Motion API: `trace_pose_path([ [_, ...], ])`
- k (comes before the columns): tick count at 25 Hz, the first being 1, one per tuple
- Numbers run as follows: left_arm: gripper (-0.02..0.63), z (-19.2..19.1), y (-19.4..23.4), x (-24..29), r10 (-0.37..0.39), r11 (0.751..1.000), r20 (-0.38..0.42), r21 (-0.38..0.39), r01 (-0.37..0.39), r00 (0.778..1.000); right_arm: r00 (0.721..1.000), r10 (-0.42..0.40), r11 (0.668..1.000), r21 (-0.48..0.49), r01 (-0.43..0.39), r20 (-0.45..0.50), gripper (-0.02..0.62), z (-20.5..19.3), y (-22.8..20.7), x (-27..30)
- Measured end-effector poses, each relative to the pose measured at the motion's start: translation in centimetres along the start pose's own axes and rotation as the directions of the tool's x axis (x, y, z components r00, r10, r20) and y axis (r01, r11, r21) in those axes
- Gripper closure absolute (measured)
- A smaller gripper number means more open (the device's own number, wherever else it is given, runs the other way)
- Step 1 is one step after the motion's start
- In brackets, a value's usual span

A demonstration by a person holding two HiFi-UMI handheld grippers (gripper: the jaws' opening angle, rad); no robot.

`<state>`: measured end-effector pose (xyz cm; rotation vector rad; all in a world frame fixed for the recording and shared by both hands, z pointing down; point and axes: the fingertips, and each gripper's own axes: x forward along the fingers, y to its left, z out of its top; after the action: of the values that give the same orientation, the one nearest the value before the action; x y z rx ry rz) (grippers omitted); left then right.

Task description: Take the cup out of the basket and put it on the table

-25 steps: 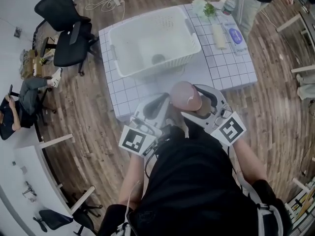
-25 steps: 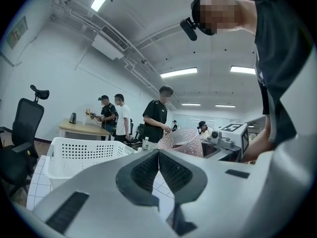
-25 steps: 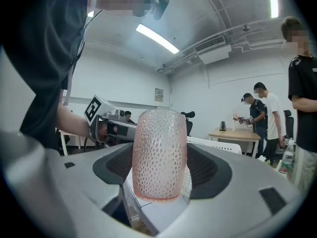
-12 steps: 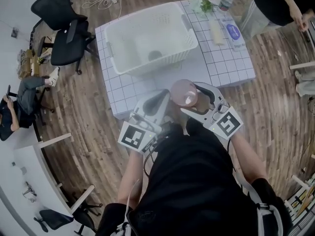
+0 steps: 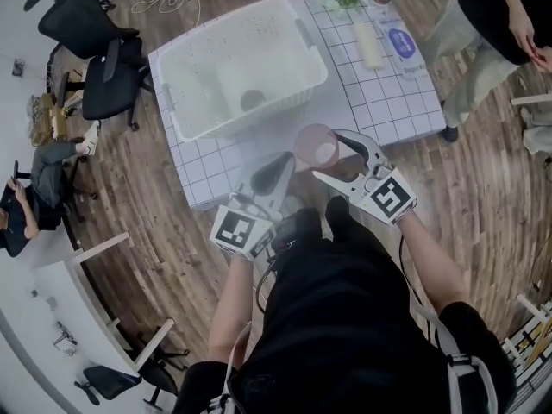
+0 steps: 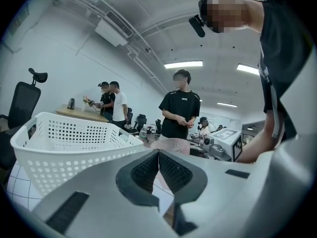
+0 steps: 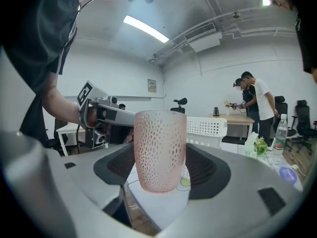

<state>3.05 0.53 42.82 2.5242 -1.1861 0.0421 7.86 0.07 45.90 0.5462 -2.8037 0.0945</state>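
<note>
Right claw pinches the dimpled, tapered pink cup while left claw sits pressed together.

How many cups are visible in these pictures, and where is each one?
1. The pink cup is held upright in the right claw, outside the white basket. More could be hidden inside it.

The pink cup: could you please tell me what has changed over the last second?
The right gripper, still shut on the cup, has carried it forward, toward the table. The left gripper stays shut and empty, and the basket stays on the table.
</note>
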Motion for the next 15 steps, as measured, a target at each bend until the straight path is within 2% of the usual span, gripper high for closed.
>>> trace_pose_path([
  [5, 0.595, -1.1, 0.8, 1.0, 0.025, 1.000, -0.035, -0.007, -0.025, 0.999, 0.999, -0.009, 1.000, 0.016, 0.010, -0.050, 0.265, -3.6, -2.2, 0.9],
  [9, 0.595, -2.3, 1.1, 0.8, 0.053, 0.998, -0.057, -0.029, -0.054, 0.997, 0.992, -0.063, 0.997, 0.037, 0.067, -0.111, 0.265, -7.4, -4.8, 1.7],
  [15, 0.595, -4.9, 0.7, -0.2, 0.072, 0.995, -0.108, -0.054, -0.078, 0.992, 0.972, -0.141, 0.990, -0.003, 0.143, -0.189, 0.265, -12.7, -7.6, 2.9],
])
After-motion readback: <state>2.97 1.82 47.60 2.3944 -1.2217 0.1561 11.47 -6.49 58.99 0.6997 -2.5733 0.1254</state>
